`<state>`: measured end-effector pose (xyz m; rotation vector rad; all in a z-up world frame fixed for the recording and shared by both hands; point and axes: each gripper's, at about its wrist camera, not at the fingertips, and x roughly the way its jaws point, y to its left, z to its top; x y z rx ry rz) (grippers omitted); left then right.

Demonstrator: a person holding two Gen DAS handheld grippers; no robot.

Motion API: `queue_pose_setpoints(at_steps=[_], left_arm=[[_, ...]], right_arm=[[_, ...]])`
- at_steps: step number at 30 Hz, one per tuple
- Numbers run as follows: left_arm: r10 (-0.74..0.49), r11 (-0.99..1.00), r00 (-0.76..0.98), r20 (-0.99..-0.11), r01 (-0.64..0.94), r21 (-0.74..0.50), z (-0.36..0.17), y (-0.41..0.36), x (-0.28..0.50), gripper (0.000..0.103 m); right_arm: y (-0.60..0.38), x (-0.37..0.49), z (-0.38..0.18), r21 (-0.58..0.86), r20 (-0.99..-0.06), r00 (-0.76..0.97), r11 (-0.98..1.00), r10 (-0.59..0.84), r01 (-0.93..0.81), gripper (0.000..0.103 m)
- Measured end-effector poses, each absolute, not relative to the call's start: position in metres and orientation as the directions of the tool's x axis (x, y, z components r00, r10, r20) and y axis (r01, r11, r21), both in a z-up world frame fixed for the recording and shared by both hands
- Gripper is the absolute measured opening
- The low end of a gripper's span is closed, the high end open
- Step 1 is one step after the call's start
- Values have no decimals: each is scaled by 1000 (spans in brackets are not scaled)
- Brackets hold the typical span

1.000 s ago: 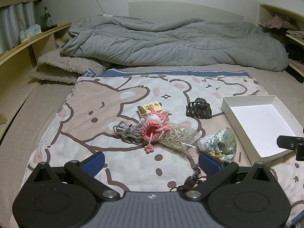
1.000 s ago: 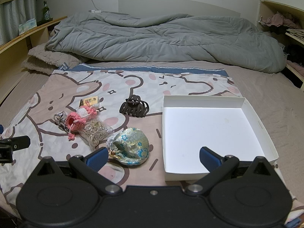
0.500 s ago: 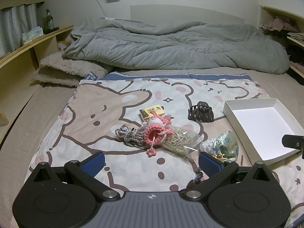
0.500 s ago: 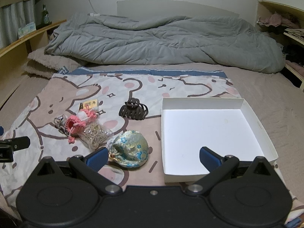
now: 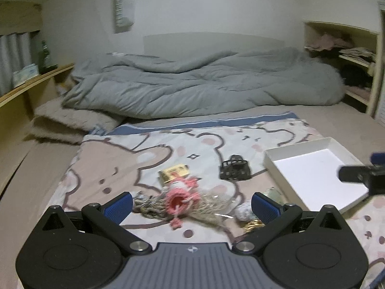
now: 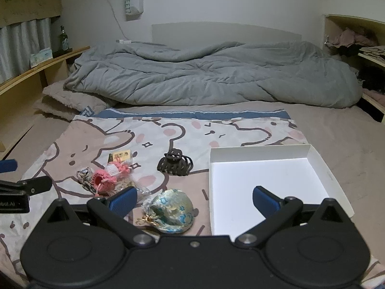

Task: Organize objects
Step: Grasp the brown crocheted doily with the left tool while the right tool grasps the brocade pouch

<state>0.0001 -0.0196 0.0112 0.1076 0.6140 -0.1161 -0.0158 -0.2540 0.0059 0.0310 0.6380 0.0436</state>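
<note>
- Right wrist view: your right gripper point(image 6: 194, 198) is spread wide, empty; brocade pouch point(image 6: 172, 210) sits between its fingers, left of centre.
- White box point(image 6: 261, 150) lies empty, just right of the pouch.
- Left gripper point(image 5: 192, 203) also spread, empty, over the pink crochet pile point(image 5: 179, 198).
- Right hand looks nearer the box.

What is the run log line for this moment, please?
left gripper: open | right gripper: open | box: empty | hair clip: on blanket

Both wrist views look forward along their fingers, low over the bed, toward the grey duvet point(image 6: 211, 77). Shared: the white box point(image 5: 312, 173), hair claw point(image 6: 175, 162) and pink crochet piece point(image 5: 179, 198), near each gripper.
</note>
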Motion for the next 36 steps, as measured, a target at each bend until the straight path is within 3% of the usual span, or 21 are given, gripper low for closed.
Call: queue_pose_setpoints(at_steps=[5,11,20,26,30,36], left_arm=[[-124,985,830,-544,169,33,4,-27,6,103],[-205,968,798,-567,249,1,-10,-31,22,103],[-300,913,697,-651,407,14,-49,-30,41,103],[-352,822,610,-710,564,77,-77,-39,36,103],[-382,780,515,-767,625,32,-96,-43,36,103],[-432,742,401,-808,668,-65,-116,-41,39,100]], right_arm=[[-253,-6,16,46,-544,838,999,43,-22,103],[-251,17,24,79,-492,863,993,118,-91,103],[-242,71,-8,86,-538,803,964,257,-251,103],[-229,81,-50,-76,-579,780,937,237,-341,103],[-220,78,-81,-220,-634,744,873,212,-436,103],[-205,70,-118,-311,-697,674,745,243,-590,103]])
